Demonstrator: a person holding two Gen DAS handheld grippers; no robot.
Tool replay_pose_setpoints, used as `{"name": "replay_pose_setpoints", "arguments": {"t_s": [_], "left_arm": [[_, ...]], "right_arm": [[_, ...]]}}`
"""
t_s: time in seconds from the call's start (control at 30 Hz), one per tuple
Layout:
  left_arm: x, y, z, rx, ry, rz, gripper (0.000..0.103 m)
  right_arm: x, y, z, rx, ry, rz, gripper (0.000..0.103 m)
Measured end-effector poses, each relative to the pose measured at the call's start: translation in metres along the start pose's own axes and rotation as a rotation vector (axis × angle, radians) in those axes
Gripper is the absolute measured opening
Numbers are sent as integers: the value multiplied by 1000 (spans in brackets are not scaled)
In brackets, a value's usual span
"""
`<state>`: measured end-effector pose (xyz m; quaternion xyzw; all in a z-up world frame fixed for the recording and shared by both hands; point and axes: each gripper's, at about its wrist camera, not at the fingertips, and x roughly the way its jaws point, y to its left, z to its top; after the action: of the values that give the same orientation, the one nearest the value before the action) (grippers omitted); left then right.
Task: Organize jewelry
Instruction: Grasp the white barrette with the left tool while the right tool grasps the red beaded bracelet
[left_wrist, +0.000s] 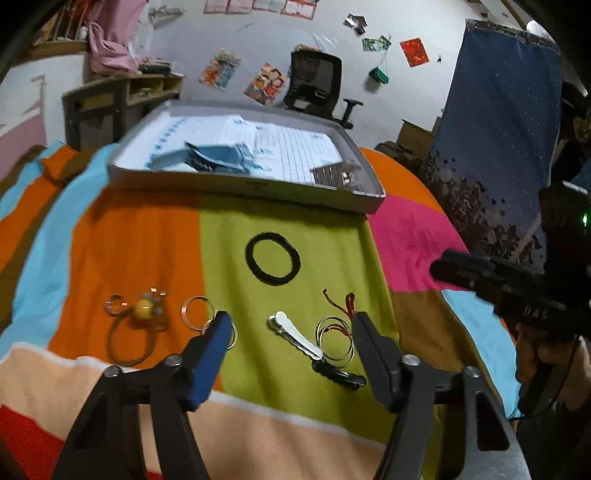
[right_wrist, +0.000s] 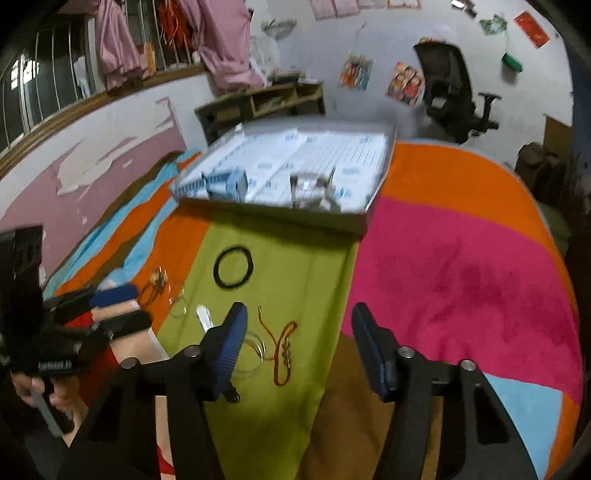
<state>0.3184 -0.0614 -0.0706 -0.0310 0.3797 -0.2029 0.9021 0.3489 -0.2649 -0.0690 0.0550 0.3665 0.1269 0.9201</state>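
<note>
At the bottom of the left wrist view, the left gripper (left_wrist: 290, 319) is spread wide and holds nothing, its fingers framing a white hair clip (left_wrist: 295, 334) and gold wire bangles (left_wrist: 336, 341) on the striped blanket (left_wrist: 236, 243). The right gripper (right_wrist: 297, 314) is equally wide and empty. Further up, mid-frame, lies a black hair tie (left_wrist: 272, 263); beyond it, a shallow grey box (left_wrist: 243, 181).

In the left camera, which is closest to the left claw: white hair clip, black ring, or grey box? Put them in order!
1. White hair clip, between the left claw tips.
2. Black round ring, ahead on green cloth.
3. Grey cardboard box, farthest back.
</note>
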Motion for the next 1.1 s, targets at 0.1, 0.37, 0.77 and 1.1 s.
{"name": "replay_pose_setpoints", "arguments": {"t_s": [0.1,0.37,0.77,1.1], "left_arm": [[19,5,-5,-21,37,-28,51],[61,16,-17,-84,124,-72,38],[78,25,-17,-156,143,-104,17],[62,15,-11,-122,97,-128,10]], "right_arm": [[21,1,-11,-22,71,12,40],[76,15,-38,-44,253,51,34],[116,40,-48,-47,301,43,23],[96,42,-33,-36,207,12,6]]}}
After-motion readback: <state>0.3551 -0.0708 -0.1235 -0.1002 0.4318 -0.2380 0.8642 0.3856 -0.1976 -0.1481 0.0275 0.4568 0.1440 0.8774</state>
